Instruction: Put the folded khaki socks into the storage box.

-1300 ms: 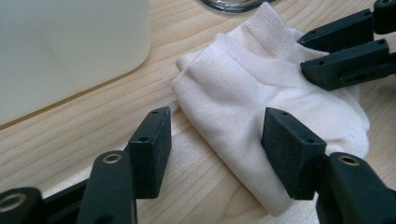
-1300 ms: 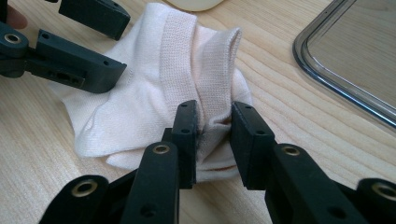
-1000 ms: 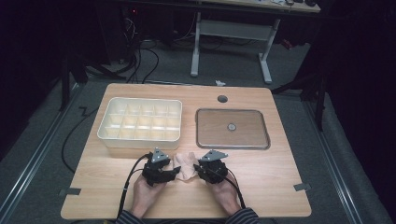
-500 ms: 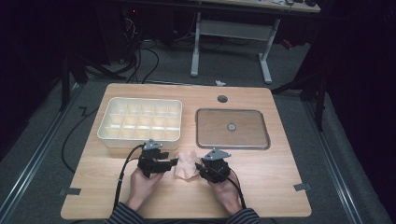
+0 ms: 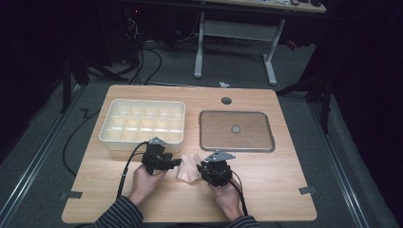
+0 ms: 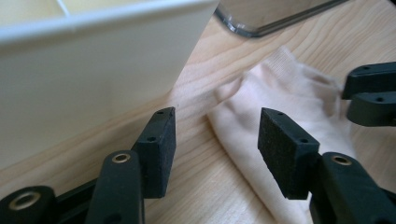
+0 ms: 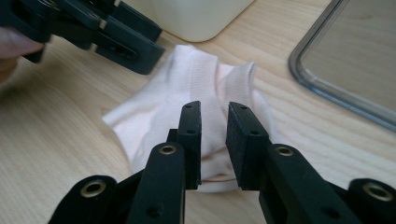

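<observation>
Cloth point(image 5: 189, 166), pale pink and crumpled, is seen lying on the surface point(image 5: 266, 190) between both tools, just before the white divided tray point(image 5: 142, 122). The left tool point(image 6: 215, 140) is held half open beside it, gripping nothing. The right tool point(image 7: 214, 140), just narrowed to a slim gap, is poised over the cloth, gripping nothing visibly.

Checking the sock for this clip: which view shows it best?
The right gripper view: nearly the whole pale sock lies spread on the table. The left gripper view shows one part past the jaws; the high view shows a small crumpled patch between both grippers.
</observation>
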Demonstrator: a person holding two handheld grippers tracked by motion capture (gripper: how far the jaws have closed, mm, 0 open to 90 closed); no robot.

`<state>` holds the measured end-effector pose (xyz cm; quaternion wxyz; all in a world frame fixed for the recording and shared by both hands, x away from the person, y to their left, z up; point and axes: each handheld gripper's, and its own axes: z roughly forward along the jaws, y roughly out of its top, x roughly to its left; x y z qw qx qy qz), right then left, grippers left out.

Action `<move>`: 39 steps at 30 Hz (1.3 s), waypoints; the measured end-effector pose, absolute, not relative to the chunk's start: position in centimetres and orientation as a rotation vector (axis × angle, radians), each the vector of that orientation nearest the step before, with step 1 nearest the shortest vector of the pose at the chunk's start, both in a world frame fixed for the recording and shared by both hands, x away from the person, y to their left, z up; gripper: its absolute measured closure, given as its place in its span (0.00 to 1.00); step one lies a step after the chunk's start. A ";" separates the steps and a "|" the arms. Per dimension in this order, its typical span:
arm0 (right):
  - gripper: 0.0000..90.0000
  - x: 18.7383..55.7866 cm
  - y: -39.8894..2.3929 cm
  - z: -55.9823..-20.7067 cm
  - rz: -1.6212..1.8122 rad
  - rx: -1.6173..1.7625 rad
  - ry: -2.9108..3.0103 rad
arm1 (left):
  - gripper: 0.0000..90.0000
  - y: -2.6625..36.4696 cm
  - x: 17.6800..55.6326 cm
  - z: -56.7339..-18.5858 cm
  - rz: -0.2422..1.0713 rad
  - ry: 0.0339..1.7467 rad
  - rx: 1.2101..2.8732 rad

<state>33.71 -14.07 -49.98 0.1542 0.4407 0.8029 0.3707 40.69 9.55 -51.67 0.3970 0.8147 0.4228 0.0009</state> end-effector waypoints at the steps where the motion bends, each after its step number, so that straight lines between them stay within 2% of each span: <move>1: 0.84 33.6 -13.9 -50.1 1.074 1.278 2.299 | 0.53 9.5 40.7 -51.7 -0.002 1.074 2.068; 20: 0.84 32.6 -12.9 -50.7 1.043 1.125 2.421 | 0.48 8.3 39.7 -50.6 0.086 1.173 1.960; 35: 0.87 32.5 -12.3 -51.8 1.037 1.151 2.400 | 0.51 8.0 40.3 -51.6 0.039 1.210 1.978; 39: 0.89 32.6 -12.3 -51.9 1.016 1.112 2.417 | 0.55 7.7 40.4 -51.9 0.019 1.205 1.961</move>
